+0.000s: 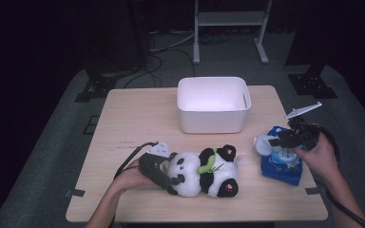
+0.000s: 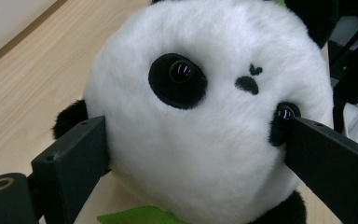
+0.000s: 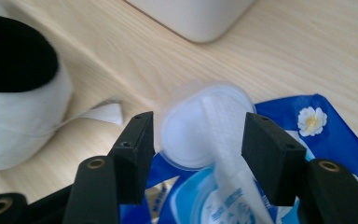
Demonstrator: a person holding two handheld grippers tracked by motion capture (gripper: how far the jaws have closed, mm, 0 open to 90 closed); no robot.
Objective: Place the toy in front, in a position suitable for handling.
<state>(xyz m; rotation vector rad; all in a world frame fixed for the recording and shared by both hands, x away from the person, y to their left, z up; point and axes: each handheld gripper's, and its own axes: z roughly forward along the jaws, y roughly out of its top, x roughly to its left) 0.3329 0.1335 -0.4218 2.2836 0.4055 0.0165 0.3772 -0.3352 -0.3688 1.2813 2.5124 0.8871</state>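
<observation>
Plush panda (image 1: 204, 172) before white bin (image 1: 213, 104)

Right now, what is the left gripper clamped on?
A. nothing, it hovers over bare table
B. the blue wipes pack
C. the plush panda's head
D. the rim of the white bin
C: in the left gripper view the left gripper has its two black jaws pressing into either side of the plush panda's head, denting the fur.

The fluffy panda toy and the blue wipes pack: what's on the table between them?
Nothing; in the high view, bare wooden table separates the black-and-white plush panda from the blue wipes pack.
</observation>
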